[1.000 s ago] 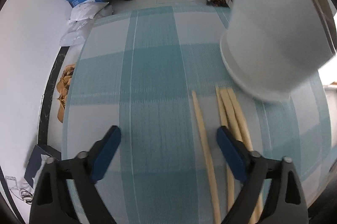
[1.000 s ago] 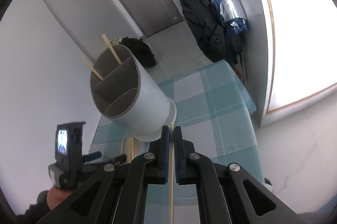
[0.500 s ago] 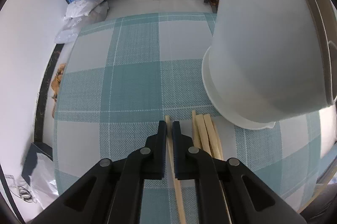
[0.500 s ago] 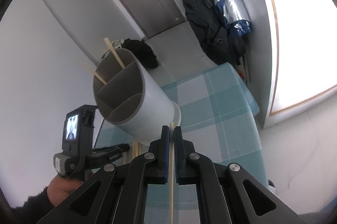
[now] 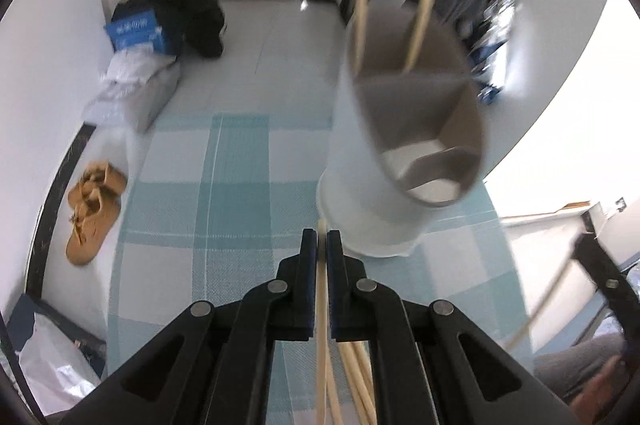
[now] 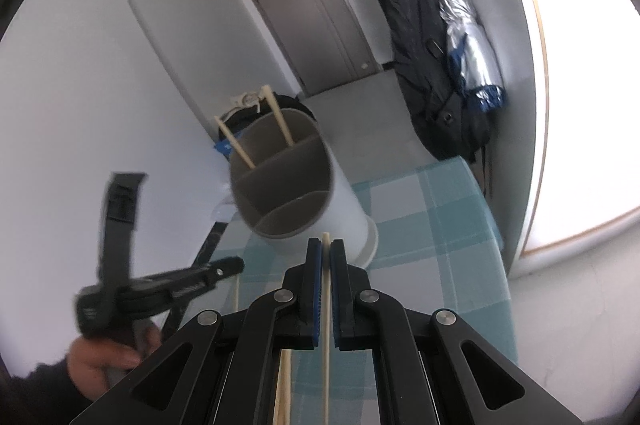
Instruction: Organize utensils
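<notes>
Both claws, left [image 5: 322,245] and right [image 6: 325,257], each pinch one chopstick [image 5: 321,305].

Beyond the jaws, a grey panelled door [image 6: 308,5] closes a pale tiled floor [image 5: 272,45] between white walls [image 6: 100,65], bright window glare [image 6: 580,105] at right.

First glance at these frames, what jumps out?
The tall white utensil holder on the teal checked tablecloth, two chopsticks already standing in its far compartment. Each gripper, left and right, is shut on a single chopstick close before the holder.
</notes>
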`<action>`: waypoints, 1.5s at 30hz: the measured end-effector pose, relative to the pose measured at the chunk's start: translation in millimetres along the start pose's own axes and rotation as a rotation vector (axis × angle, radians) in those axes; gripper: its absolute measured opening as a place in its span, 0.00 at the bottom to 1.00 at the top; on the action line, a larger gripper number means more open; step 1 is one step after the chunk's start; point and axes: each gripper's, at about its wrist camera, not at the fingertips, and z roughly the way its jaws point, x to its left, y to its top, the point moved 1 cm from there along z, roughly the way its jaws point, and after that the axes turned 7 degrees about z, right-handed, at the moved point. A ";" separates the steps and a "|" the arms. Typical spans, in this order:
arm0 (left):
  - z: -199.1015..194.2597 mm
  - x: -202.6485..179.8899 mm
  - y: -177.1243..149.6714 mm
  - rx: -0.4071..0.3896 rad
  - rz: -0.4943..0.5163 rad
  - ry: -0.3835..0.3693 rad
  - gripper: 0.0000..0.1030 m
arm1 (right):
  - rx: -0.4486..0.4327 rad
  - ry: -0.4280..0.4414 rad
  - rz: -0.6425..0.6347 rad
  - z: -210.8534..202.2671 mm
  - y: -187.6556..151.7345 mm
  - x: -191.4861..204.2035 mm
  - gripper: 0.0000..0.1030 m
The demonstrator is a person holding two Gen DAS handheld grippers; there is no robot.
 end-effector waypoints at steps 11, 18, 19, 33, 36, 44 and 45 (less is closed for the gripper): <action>-31.2 -8.7 -5.6 -0.100 0.056 -0.009 0.01 | -0.073 -0.016 -0.131 -18.6 -13.8 32.9 0.03; -47.5 -16.9 -11.1 -0.112 0.066 -0.031 0.01 | -0.088 -0.040 -0.142 -24.6 -16.2 37.2 0.03; -48.1 -18.4 -11.3 -0.107 0.070 -0.035 0.01 | -0.089 -0.044 -0.141 -25.3 -16.5 37.6 0.03; -58.4 -24.3 -5.3 -0.084 0.081 -0.069 0.01 | -0.096 -0.039 -0.149 -30.7 -13.8 44.6 0.03; -62.0 -30.5 -1.6 -0.079 0.095 -0.087 0.01 | -0.093 -0.037 -0.153 -30.2 -10.9 46.0 0.03; -83.1 -50.6 21.9 -0.112 0.130 -0.133 0.00 | -0.109 -0.032 -0.180 -36.9 6.3 55.6 0.03; -85.7 -52.0 25.1 -0.119 0.132 -0.137 0.00 | -0.113 -0.033 -0.184 -38.4 9.2 56.6 0.03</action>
